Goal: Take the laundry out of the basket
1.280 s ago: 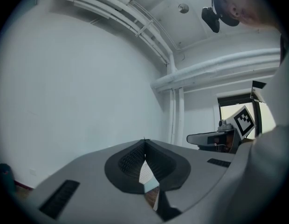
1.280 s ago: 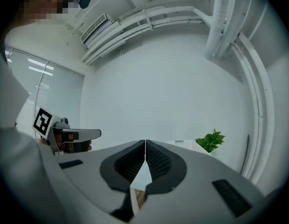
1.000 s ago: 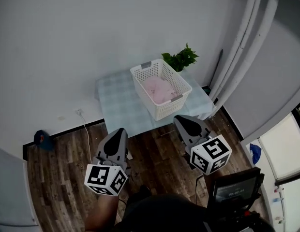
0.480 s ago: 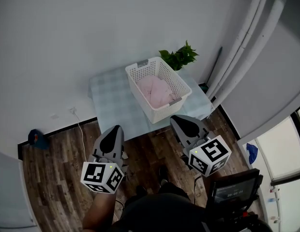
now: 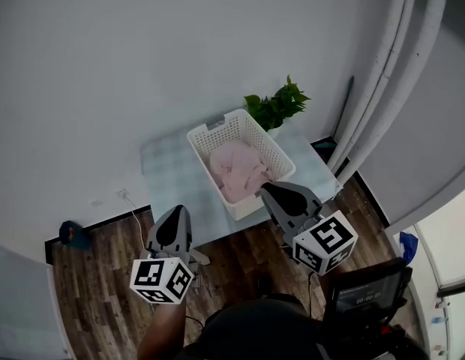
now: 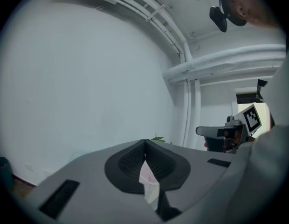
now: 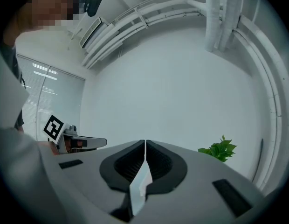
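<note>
The left claw (image 5: 177,210) and right claw (image 5: 265,189) are rounded grey shells with black ribbed hollows along the jaw line. Each carries a white cube (image 5: 162,280) printed with black square markers. The person wears dark clothing (image 5: 255,330).

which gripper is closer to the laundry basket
Right. The right gripper is at the basket's near corner. The left gripper is farther off, to the basket's left by the table's near-left corner.
</note>
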`<state>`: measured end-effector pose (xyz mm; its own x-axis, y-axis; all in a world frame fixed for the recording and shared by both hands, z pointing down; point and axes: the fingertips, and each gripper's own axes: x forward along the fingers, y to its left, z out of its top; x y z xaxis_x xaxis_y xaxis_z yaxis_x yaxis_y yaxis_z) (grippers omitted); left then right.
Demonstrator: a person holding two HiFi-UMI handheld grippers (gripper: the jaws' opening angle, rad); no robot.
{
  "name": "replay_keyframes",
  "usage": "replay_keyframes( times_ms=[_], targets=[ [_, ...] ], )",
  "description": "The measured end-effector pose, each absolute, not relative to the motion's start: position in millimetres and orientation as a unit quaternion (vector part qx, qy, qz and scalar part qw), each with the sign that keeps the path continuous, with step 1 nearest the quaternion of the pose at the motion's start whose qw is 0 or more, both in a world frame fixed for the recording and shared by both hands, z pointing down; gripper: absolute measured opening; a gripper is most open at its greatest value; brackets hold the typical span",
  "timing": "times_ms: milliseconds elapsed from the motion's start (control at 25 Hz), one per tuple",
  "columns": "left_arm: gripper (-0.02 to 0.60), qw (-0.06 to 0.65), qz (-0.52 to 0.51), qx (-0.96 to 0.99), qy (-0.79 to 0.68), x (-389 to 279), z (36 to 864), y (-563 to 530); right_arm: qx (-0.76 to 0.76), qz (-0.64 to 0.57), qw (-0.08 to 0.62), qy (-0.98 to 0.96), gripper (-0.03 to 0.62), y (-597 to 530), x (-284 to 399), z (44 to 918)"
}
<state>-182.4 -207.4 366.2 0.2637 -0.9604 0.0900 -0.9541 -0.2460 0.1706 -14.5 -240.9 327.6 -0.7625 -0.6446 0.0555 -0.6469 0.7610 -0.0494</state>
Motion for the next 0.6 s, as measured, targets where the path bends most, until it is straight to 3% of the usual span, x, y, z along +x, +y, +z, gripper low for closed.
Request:
replay_keyframes(
  times_ms=[600],
  targets=[
    [0.009, 0.08, 0.015, 0.77, -0.632, -152.6, 361.7, -295.6, 0.307, 0.058, 0.034, -0.949, 0.02, -345.1, 16.2, 343.6]
  ],
)
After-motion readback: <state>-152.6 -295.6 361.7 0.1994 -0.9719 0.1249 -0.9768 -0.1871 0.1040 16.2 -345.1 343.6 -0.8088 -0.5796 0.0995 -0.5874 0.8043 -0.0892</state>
